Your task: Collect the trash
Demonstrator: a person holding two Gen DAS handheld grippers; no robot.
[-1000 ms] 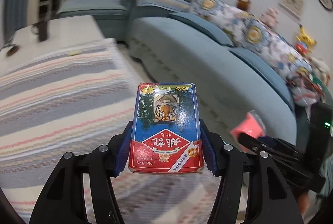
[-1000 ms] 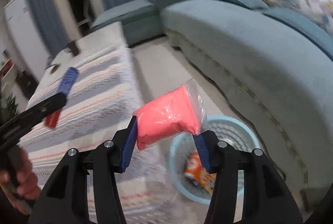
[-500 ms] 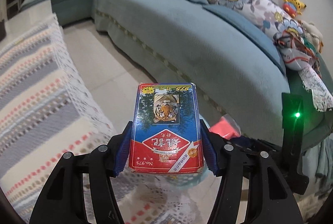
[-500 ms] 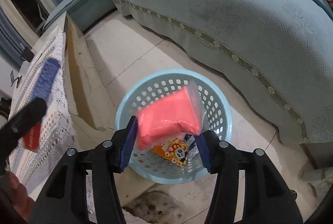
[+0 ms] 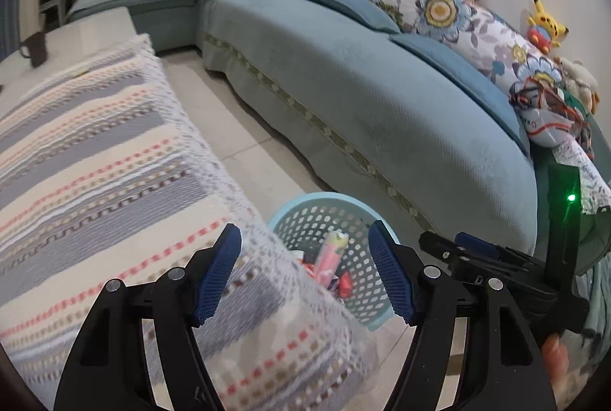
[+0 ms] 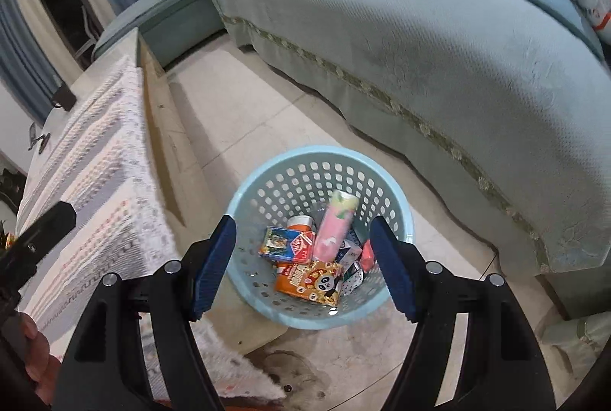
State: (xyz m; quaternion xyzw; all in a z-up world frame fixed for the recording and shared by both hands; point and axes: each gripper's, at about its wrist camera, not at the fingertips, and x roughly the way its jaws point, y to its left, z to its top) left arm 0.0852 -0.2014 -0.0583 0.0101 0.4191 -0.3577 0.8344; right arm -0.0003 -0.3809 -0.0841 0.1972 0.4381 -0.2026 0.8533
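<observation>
You're finishing the drop step: both grippers are hanging with jaws spread and holding nothing. Right gripper (image 6: pixel 303 264) is directly above the basket (image 6: pixel 404 216); left gripper (image 5: pixel 305 271) is over the table (image 5: pixel 95 159) edge beside the basket. Half a second ago you were pinching the tiger box (image 6: pixel 287 245) and pink packet (image 6: pixel 367 254); both are now lying in the basket. Next you're likely heading back toward the table for more trash.

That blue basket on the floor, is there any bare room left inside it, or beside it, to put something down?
Inside the basket, the far-left part of the bottom is bare; trash crowds the near-right: the card box, panda box and pink tube. Bare tile floor runs between the cloth-covered table and the sofa, beyond the basket.
</observation>
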